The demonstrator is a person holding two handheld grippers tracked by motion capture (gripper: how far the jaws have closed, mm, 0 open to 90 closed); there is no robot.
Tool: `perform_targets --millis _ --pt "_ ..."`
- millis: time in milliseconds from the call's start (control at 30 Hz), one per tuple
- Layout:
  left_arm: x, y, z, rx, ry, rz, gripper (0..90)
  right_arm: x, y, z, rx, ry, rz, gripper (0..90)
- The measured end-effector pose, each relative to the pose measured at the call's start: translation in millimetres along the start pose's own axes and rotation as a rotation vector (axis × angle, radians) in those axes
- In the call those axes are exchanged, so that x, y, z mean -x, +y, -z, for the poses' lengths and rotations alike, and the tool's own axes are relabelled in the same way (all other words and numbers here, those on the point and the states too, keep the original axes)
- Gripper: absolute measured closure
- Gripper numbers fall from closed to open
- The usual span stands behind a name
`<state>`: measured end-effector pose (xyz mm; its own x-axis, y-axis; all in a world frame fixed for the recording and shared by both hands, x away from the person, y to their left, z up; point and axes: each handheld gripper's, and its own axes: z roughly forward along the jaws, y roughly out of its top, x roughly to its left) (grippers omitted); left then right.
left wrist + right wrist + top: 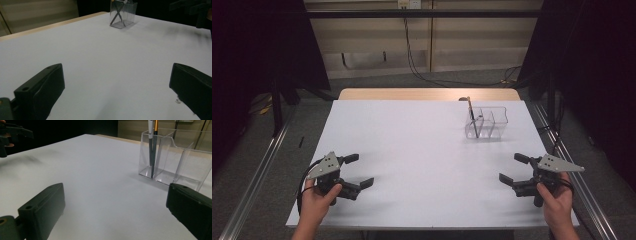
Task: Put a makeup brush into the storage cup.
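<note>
Pens [472, 120] stand leaning in the left-most compartment of a clear plastic organizer [492, 120], which sits toward the far right of the white counter [412, 150]. In the right gripper view the pens [153, 147] show as a dark one and one with an orange upper barrel, side by side and tilted against the divider. The left hand-held gripper [357, 171] rests near the front left edge with its jaws spread wide and nothing between them; the right hand-held gripper [512, 169] sits near the front right edge, likewise spread and empty. Both are well apart from the organizer.

The main risk I see is the holder itself: it looks light and unanchored, so a sideways approach or a jaw catching its rim could push or tip it. The pens stand close together, so closing on one may drag the other along or pinch both. Slim, smooth barrels could also slip in a loose grip.
</note>
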<state>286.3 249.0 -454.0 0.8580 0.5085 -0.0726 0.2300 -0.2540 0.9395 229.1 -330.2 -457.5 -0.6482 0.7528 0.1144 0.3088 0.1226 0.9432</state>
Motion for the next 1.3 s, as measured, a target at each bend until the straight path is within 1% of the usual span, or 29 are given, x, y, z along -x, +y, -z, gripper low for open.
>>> perform_targets --millis 200,333,367,633,700,1033,1300 --pt "-0.9 0.3 -0.4 0.001 -0.001 -0.002 0.0 -0.2 -3.4 4.6 -0.003 -0.005 0.000 2.1" --pt "-0.8 1.0 -2.1 0.001 -0.005 -0.002 0.0 -0.5 -5.3 6.4 -0.010 -0.011 0.012 2.1" --pt "-1.0 1.1 -2.4 -0.001 -0.005 -0.007 0.0 -0.4 -5.6 6.9 -0.010 -0.011 0.013 2.1" --pt "-1.1 1.8 -1.7 0.003 -0.005 -0.006 0.0 0.7 -6.6 11.8 0.001 -0.016 0.006 2.1" --pt "-0.8 1.8 -1.2 0.008 -0.001 -0.002 0.0 0.2 -6.7 11.8 0.000 -0.017 0.006 2.2" --pt "-1.1 2.0 0.2 0.009 -0.004 -0.009 0.0 1.6 -7.9 13.5 -0.004 -0.012 0.011 2.1" --pt "-1.1 1.3 -0.9 0.011 -0.005 -0.002 0.0 2.3 -8.4 13.1 -0.007 -0.013 0.013 2.1"
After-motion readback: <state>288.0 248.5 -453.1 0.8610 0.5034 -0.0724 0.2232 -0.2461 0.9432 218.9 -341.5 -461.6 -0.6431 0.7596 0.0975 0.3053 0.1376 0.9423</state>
